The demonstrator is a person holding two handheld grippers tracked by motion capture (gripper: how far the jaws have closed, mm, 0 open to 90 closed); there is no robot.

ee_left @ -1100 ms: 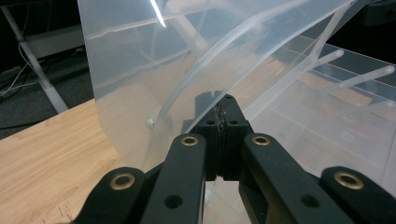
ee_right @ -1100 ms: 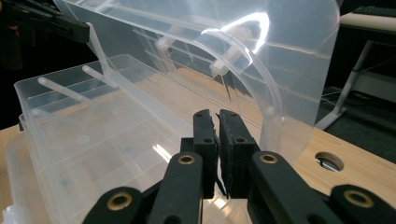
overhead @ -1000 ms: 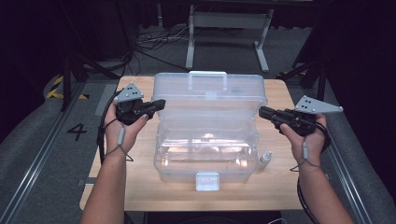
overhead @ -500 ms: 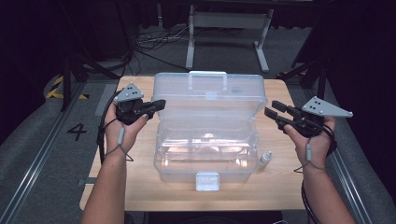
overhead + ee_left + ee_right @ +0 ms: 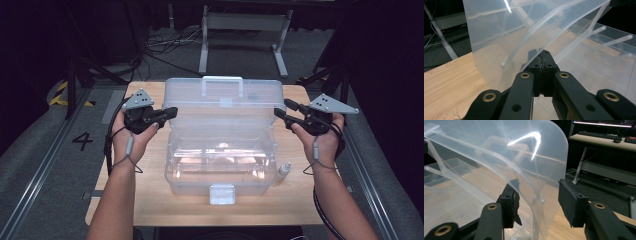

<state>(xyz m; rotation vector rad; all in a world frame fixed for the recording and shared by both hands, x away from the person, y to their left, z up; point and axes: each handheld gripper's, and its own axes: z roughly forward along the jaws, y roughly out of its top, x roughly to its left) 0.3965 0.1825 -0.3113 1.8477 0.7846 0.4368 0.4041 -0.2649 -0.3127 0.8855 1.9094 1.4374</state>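
Note:
A clear plastic toolbox (image 5: pixel 220 172) stands open on the wooden table (image 5: pixel 150 200), its lid (image 5: pixel 225 107) raised upright at the back. My left gripper (image 5: pixel 172 111) is at the lid's left edge; in the left gripper view its jaws (image 5: pixel 542 53) are pressed together on the thin rim of the lid (image 5: pixel 506 32). My right gripper (image 5: pixel 282 107) is at the lid's right edge. Its jaws have just been opening: in the right gripper view (image 5: pixel 539 185) they stand wide apart, with the lid's curved edge (image 5: pixel 534 170) between them and untouched.
A small white bottle (image 5: pixel 283 171) stands on the table just right of the box. The box's latch (image 5: pixel 222 194) faces the near edge and its handle (image 5: pixel 222 82) tops the lid. Table frames and cables sit on the floor beyond.
The right gripper's jaws have opened off the lid's right edge, and that hand has shifted slightly. The left gripper and the lid have stayed in place.

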